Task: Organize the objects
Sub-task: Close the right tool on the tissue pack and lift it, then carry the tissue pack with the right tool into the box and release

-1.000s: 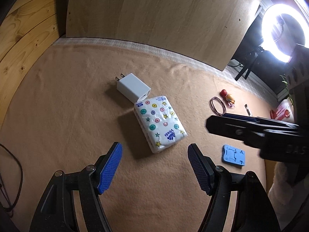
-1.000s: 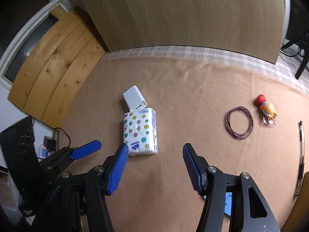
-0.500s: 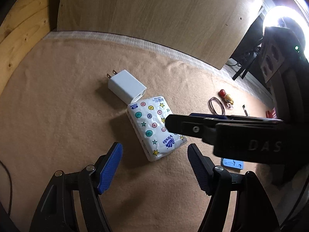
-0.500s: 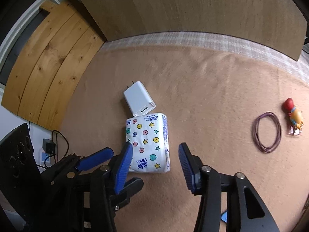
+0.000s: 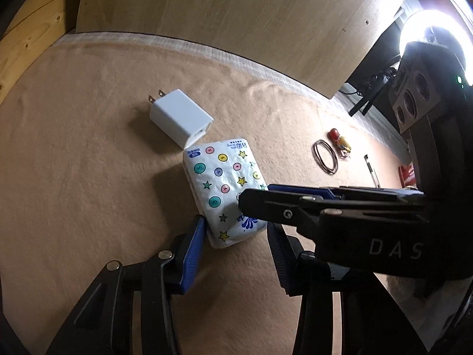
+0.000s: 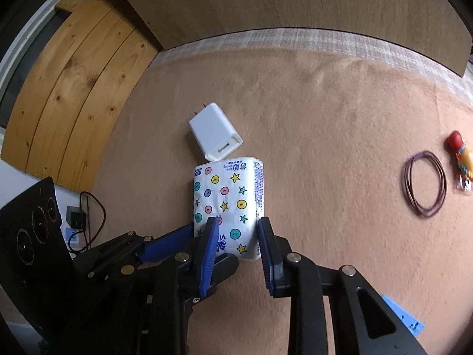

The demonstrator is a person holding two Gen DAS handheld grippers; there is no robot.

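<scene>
Both the right gripper [image 6: 236,248] and left gripper [image 5: 236,254] are closing half-narrowed jaws around the tissue pack [image 6: 227,204] lying at the charger's [image 6: 215,139] six o'clock, risking crushing it or colliding.

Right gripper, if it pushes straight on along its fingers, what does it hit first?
Most likely the tissue pack: its near end already sits between the closing right gripper fingers. The white charger lies just beyond.
</scene>
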